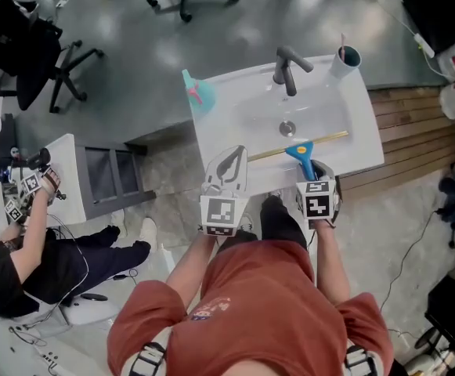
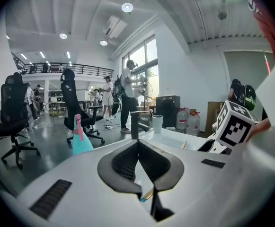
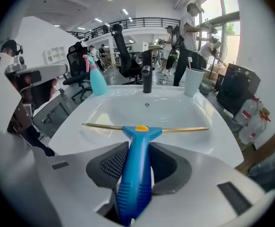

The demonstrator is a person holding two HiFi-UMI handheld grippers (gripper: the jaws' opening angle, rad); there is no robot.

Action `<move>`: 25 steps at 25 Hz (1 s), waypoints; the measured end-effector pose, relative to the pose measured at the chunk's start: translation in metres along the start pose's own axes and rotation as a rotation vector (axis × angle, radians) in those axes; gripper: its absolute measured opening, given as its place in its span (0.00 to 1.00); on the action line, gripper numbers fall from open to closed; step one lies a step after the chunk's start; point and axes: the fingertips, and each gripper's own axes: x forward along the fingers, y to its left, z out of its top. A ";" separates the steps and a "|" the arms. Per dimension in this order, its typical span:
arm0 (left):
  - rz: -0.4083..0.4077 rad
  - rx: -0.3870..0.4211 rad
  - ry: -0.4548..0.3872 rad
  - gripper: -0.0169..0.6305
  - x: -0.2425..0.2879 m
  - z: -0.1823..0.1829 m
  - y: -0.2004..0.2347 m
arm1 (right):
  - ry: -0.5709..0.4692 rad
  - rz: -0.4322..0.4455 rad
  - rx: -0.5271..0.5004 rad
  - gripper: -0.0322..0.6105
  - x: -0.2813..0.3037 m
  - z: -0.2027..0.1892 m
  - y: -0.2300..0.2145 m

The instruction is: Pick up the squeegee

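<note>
Right gripper view settles the main question: the right claw [image 3: 138, 148] pinches the blue handle of the squeegee [image 3: 139, 132], with the handle running back along the claw and the brass-coloured blade lying crosswise just ahead of its tips. The blade seems to hang above the front of the white sink [image 3: 175, 110] rather than rest on it, though the gap is hard to judge. The pick-up therefore looks done or nearly done, and what may be left is only to carry the tool clear. Beside it, the left claw [image 2: 138, 142] is pressed together at the tips with nothing between them and takes no part in the hold. Of the containers, the sink's basin holds nothing but its drain [image 3: 146, 105]. Farther back, past the dark faucet [image 3: 147, 79], a pale cup [image 3: 194, 82] stands upright at the right rear corner. Head view shows a thin pink stick [image 1: 342, 41] rising from it; anything else inside is hidden. At the left rear corner stands a teal spray bottle [image 3: 97, 79] with a pink trigger, its fill level unreadable. Beyond are office chairs [image 3: 125, 51] and people [image 3: 189, 37] standing.
</note>
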 end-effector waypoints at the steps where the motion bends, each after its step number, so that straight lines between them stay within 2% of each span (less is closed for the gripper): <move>1: -0.002 0.001 -0.007 0.05 -0.005 0.003 -0.001 | -0.008 -0.006 0.003 0.27 -0.006 0.001 0.002; 18: -0.040 0.043 -0.155 0.05 -0.088 0.055 -0.008 | -0.174 -0.133 0.079 0.27 -0.095 -0.001 0.024; 25: -0.033 0.064 -0.251 0.05 -0.119 0.087 -0.004 | -0.300 -0.194 0.097 0.27 -0.140 0.019 0.024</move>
